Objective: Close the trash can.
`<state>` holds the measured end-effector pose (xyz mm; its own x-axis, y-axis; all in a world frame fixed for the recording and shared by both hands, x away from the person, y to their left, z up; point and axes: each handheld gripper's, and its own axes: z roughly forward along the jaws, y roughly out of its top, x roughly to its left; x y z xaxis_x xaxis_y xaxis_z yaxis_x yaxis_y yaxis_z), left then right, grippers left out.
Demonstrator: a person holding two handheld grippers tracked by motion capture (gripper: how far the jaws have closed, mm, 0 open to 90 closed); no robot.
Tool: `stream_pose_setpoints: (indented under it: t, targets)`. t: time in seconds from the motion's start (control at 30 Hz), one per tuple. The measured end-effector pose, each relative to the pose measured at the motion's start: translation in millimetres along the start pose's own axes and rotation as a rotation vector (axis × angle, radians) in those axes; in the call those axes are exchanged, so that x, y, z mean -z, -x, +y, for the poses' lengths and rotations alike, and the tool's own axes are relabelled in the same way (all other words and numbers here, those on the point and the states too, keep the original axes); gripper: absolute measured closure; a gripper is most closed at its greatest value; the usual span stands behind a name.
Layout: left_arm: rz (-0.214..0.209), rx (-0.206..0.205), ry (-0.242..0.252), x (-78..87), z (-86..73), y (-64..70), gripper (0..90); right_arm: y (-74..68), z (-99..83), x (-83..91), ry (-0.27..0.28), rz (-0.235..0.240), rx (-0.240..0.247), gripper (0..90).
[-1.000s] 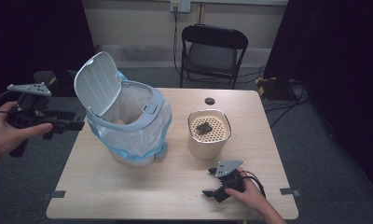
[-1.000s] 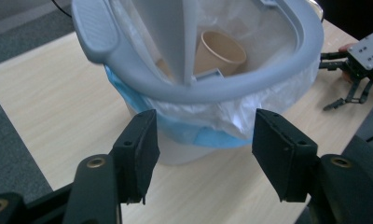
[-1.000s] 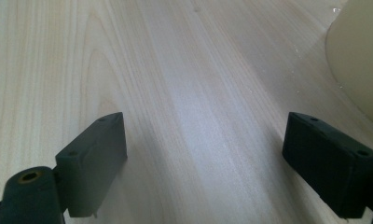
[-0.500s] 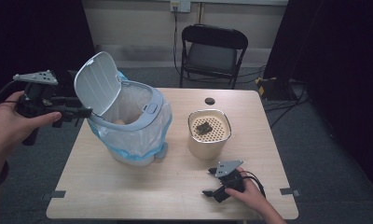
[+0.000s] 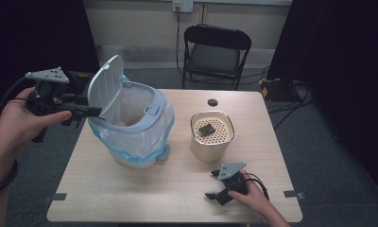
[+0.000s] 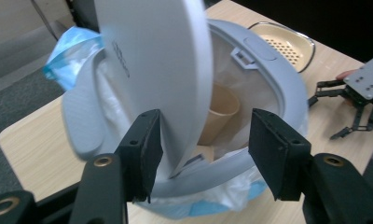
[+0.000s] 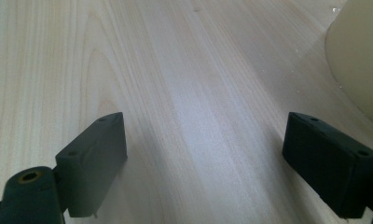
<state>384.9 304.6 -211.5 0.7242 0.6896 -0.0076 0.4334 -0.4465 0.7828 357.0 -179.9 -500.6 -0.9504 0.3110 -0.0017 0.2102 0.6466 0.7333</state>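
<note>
Left gripper (image 6: 203, 154): two black jaws spread apart, raised white lid (image 6: 152, 70) of the grey bin (image 6: 268, 70) between them, its lower edge just beside the left-hand jaw. Bin interior: clear liner with blue bag (image 6: 68, 51) over the rim, tan paper cup (image 6: 219, 109) inside. Beyond, toward the table (image 6: 31, 144) edge: cream perforated container (image 6: 282, 42) and the other gripper (image 6: 355, 100), a hand behind it.

left tongs (image 6: 203, 154) | raised lid (image 6: 152, 74) edge between jaws, blocks bin mouth | table (image 7: 184, 93) ahead of right tongs (image 7: 203, 163) bare
</note>
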Motion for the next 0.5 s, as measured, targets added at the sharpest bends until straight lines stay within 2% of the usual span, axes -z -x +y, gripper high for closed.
stream_pose_setpoints:
  t: [0.13,0.27,0.5]
  targets:
    - [-0.023,-0.009,-0.012,-6.0,4.3,5.3,44.1,0.0,0.0,0.0,0.000,0.000,0.000,12.9]
    - [-0.029,-0.031,-0.042,-9.4,7.4,8.6,44.2,-0.2,-0.1,0.0,0.000,-0.001,-0.002,12.9]
    - [-0.065,-0.065,-0.078,-16.5,10.3,16.0,43.4,-0.2,-0.1,0.0,0.000,-0.001,-0.001,12.9]
